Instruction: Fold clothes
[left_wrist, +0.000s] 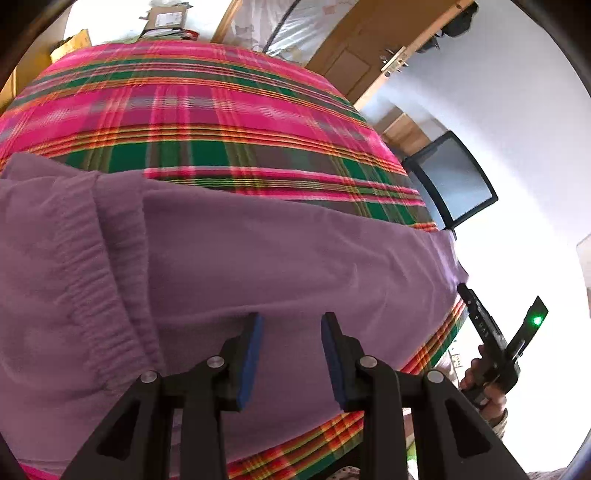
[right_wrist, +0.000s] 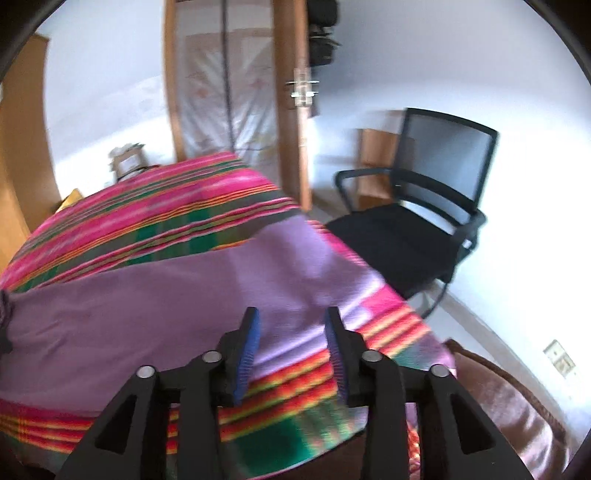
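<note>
- A purple garment lies spread across the near half of a table covered by a plaid cloth in pink, green and orange.
- The garment is a soft, slightly fuzzy knit in one muted purple colour. In the left wrist view a gathered, ribbed band with stitched rows runs from about 10 o'clock down toward 7 o'clock, and a folded layer sits beside it.
- The rest of the fabric lies mostly flat, with shallow creases toward 3 o'clock, where its end reaches the table's edge.
- The left gripper hangs over the garment near its closest edge, jaws apart with nothing between them and purple fabric showing through the gap.
- The right gripper is over the garment's end and the plaid border, jaws likewise spread and empty. This view is blurred.
- In the right wrist view the garment fills the 9 o'clock to centre area, with a dark cord at the far 9 o'clock edge.
- A black office chair stands at 2 o'clock beside the table.
- A wooden door is at 12 o'clock.
</note>
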